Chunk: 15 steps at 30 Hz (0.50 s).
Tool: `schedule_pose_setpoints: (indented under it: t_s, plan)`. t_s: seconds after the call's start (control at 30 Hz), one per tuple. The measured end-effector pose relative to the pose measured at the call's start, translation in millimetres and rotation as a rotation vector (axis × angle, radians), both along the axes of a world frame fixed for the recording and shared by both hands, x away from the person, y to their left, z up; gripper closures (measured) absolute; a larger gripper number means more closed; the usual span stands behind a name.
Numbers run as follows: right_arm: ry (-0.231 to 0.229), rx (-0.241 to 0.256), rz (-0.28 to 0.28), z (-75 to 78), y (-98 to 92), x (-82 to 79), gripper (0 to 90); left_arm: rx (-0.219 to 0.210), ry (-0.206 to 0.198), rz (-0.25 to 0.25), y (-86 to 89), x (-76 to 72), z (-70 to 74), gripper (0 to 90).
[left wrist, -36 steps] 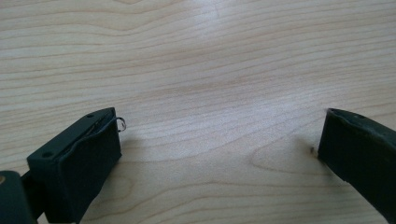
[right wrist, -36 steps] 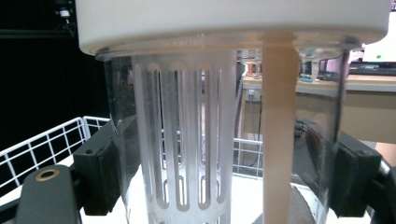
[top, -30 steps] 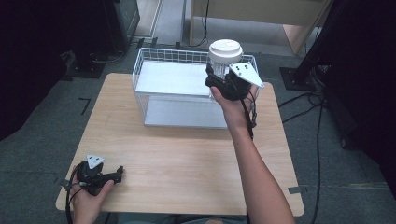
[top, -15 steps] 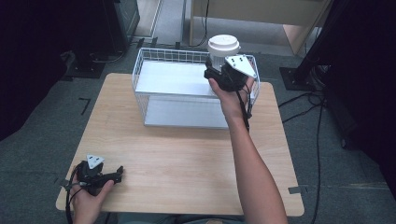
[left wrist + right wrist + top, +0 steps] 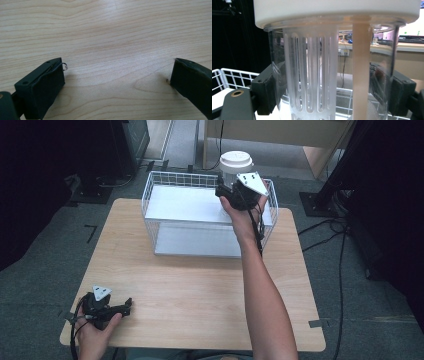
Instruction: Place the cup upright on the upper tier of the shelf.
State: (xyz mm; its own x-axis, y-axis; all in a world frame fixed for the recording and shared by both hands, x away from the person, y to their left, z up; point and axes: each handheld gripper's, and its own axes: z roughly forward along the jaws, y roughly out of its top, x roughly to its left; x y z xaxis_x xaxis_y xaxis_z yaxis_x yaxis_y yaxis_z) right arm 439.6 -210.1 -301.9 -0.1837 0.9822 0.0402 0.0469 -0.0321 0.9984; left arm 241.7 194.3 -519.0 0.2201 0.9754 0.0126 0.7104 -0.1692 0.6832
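Right gripper (image 5: 231, 195) has its fingers (image 5: 265, 90) closed on the clear plastic cup (image 5: 324, 75) with the white lid (image 5: 236, 160), gripping the wall from both sides just under the lid rim. Cup looks upright, held above the far right part of the white wire basket (image 5: 165, 180), which sits at the back of the table (image 5: 200, 290). My read: the step is setting the cup down into the basket. Doing it well means keeping the cup vertical, since the ribbed insert (image 5: 310, 75) and the beige straw-like stick (image 5: 360, 75) inside could shift if tilted. Lower straight down past the wire rim without clipping it, land the base flat on the white liner (image 5: 185, 202), and only then open up. Thin clear wall, so don't squeeze harder than needed; it may deform or pop the lid. Can't tell how far the base is above the liner. Left gripper (image 5: 117, 309) rests idle at the near left table corner, fingers (image 5: 42, 92) spread wide, holding nothing; fine to leave it there.
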Motion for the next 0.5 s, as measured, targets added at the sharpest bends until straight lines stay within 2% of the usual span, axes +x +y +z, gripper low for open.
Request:
schedule_pose_setpoints:
  t_s: [0.3, 0.37, 0.5]
  plan:
    - [-0.019, 0.017, -0.016, -3.1, -1.6, 14.7, 16.7, 0.000, 0.000, 0.000, 0.0, 0.0, 0.0, 0.0]
    - [-0.025, 0.033, -0.019, -4.4, -2.7, 16.5, 16.7, 0.000, 0.000, 0.000, 0.0, 0.0, 0.0, 0.0]
    - [-0.042, 0.030, -0.015, -6.6, -3.4, 14.7, 16.7, 0.000, 0.000, 0.000, 0.0, 0.0, 0.0, 0.0]
